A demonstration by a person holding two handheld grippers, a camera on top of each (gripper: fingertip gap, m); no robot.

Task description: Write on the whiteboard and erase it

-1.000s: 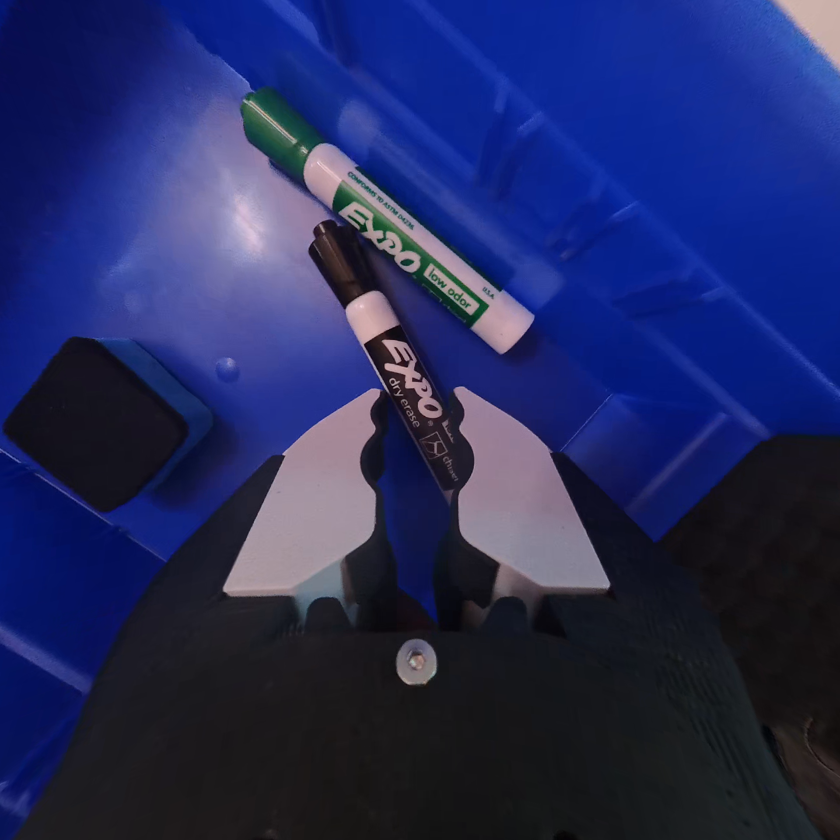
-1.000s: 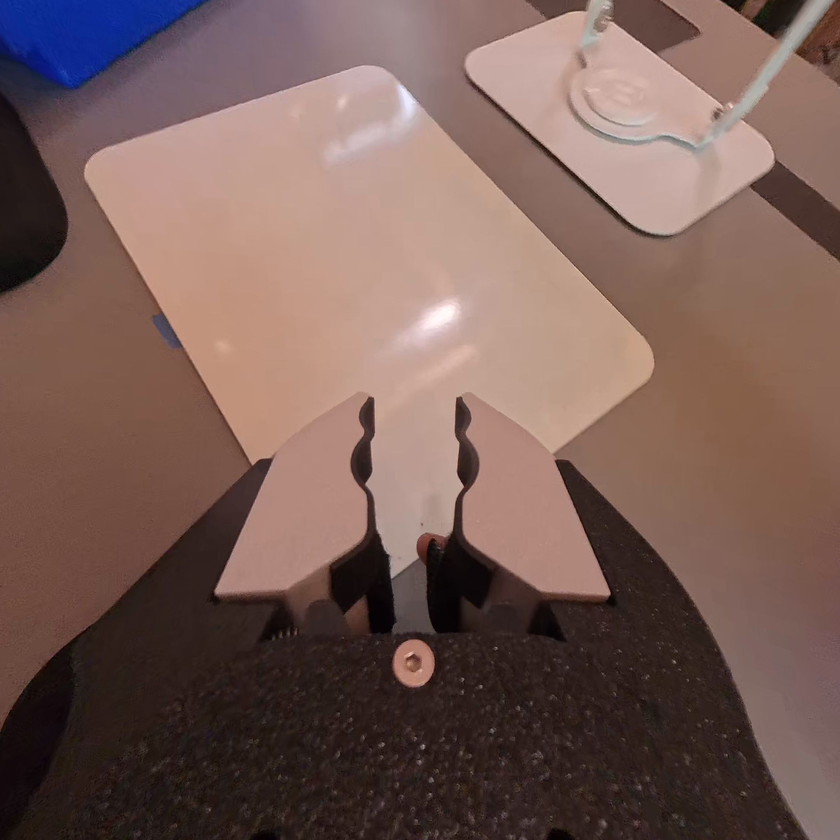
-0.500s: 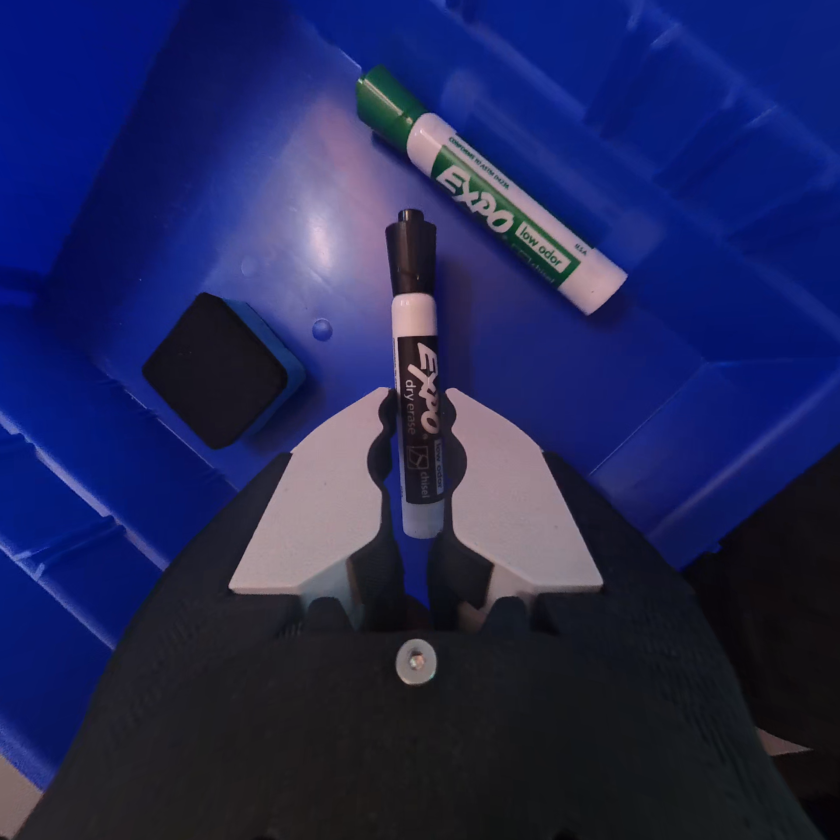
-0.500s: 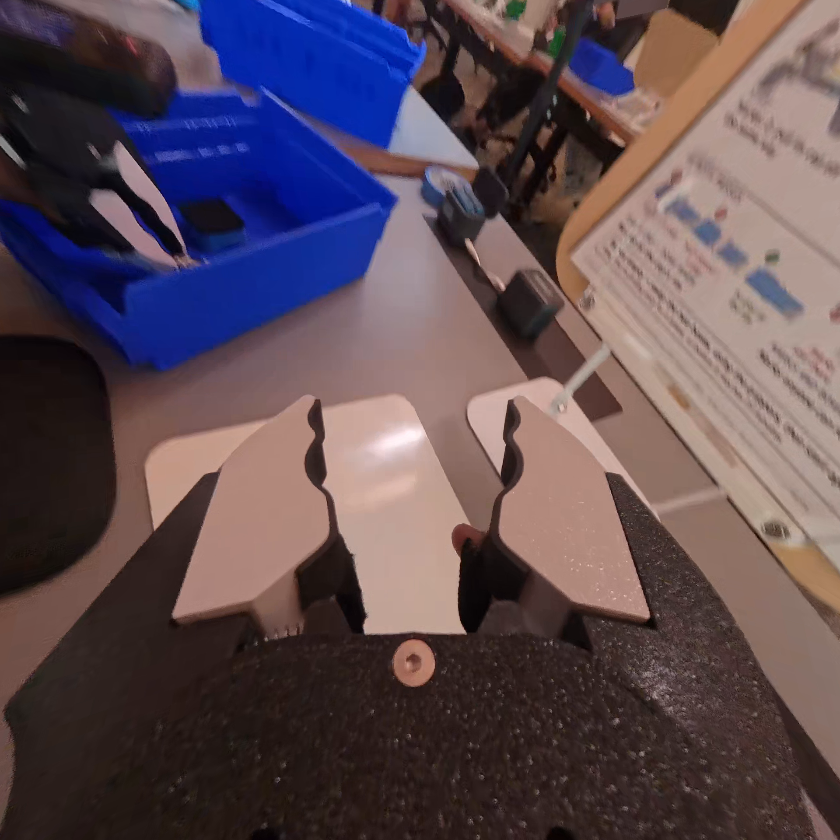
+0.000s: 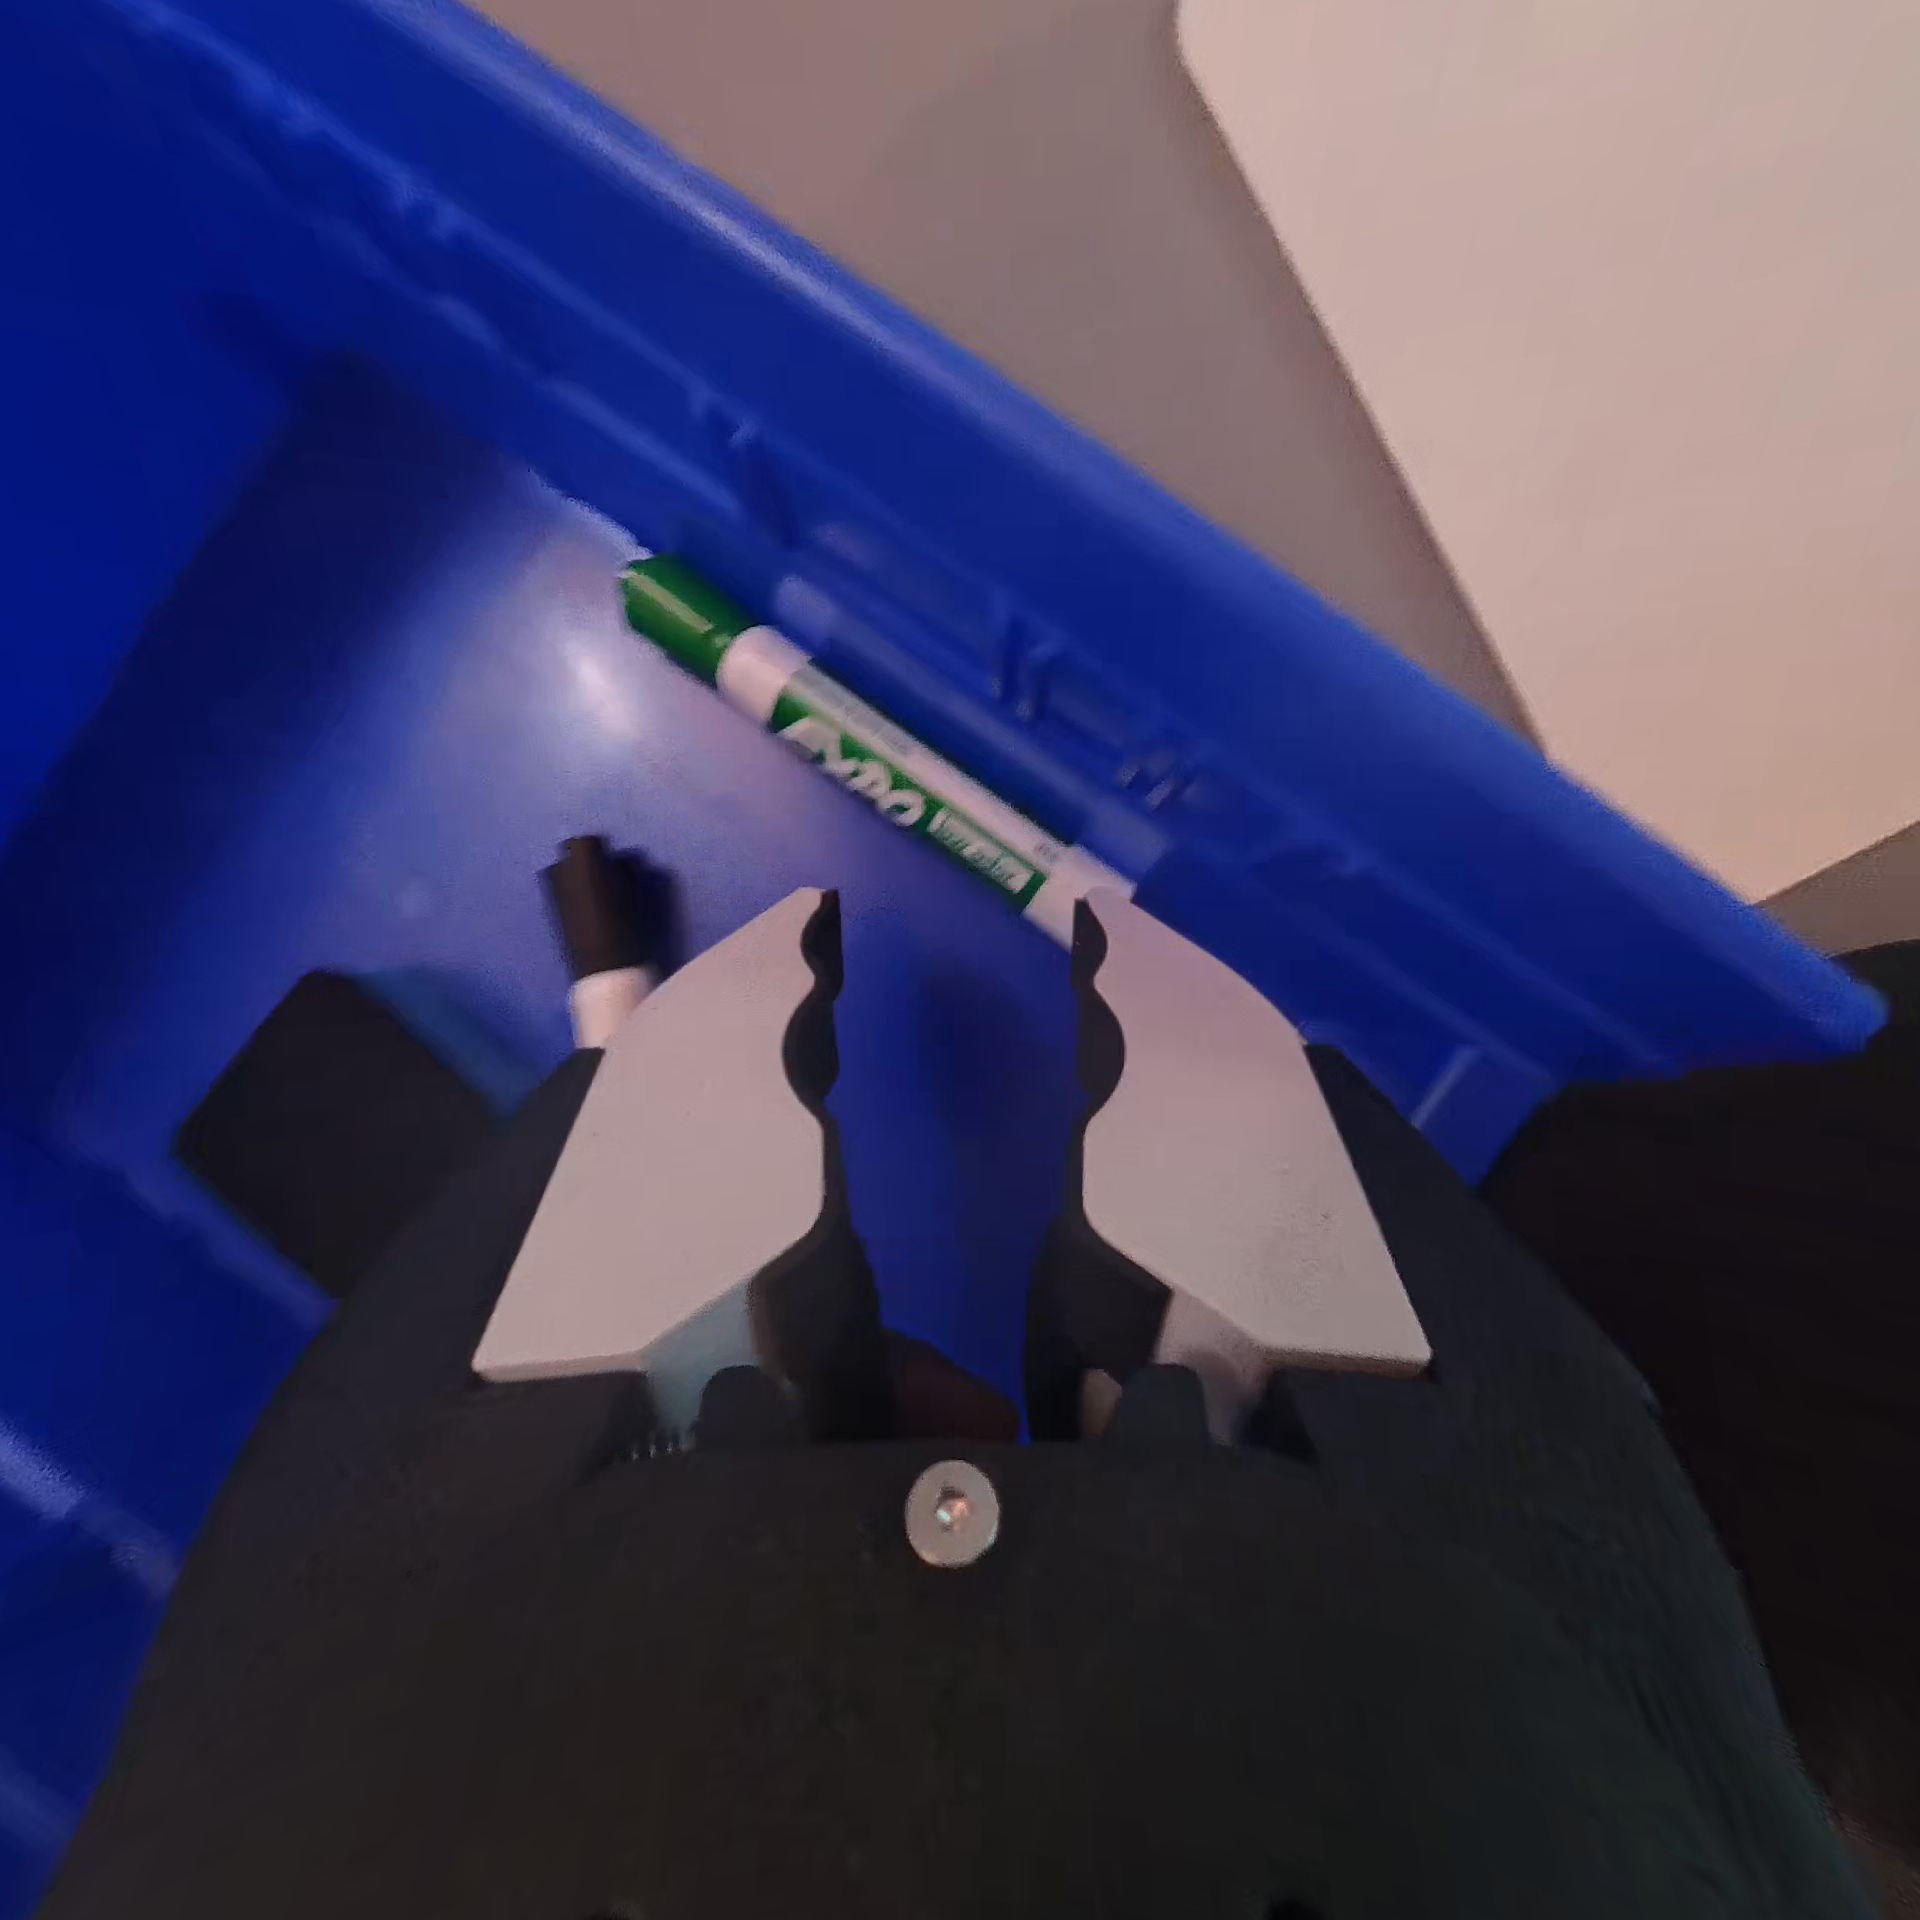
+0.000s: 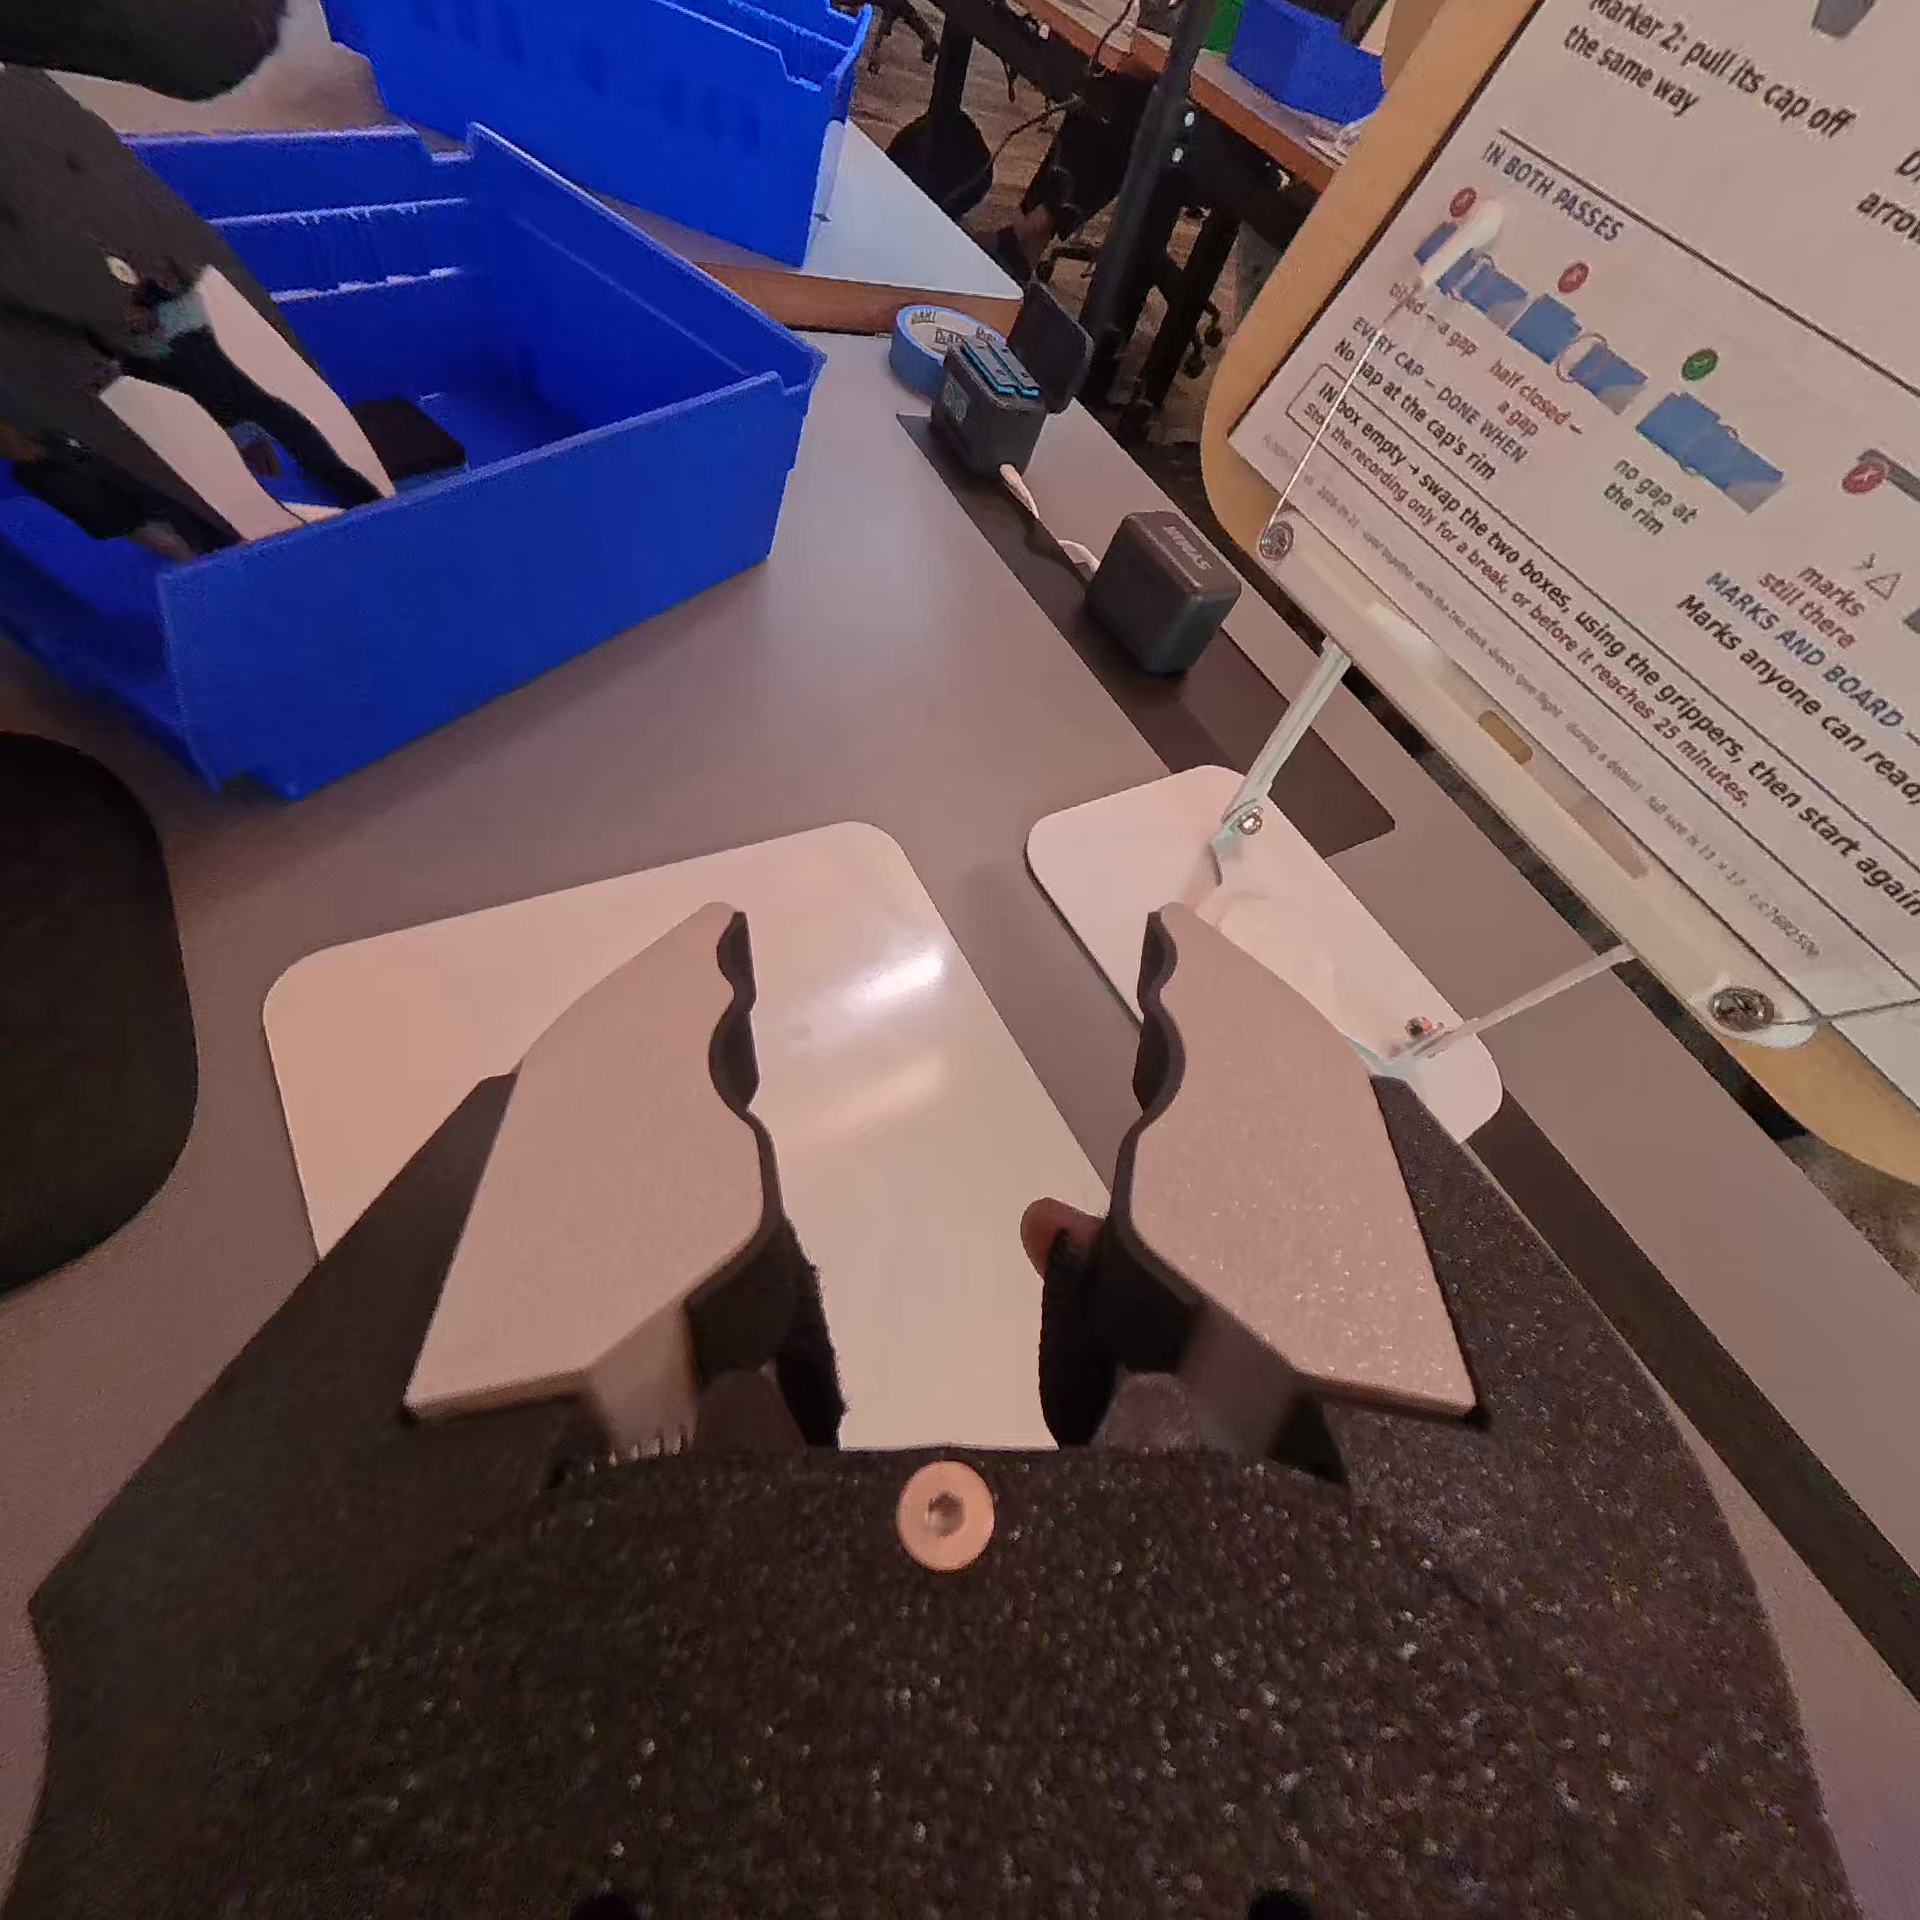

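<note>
Both grippers, left gripper (image 5: 951,914) and right gripper (image 6: 940,935), are spread and empty; the black marker (image 5: 603,956) at centre left hides behind a finger, risking a missed grab.

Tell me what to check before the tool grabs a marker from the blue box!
1. Left tool open: ok.
2. Nothing held between its fingers: ok.
3. Black marker lined up between the fingers: not ok, it sits left of them.
4. Green marker reachable: cannot tell, it lies against the blue box wall.
5. Whiteboard clean and bare: ok.
6. Right tool open and empty: ok.
</note>
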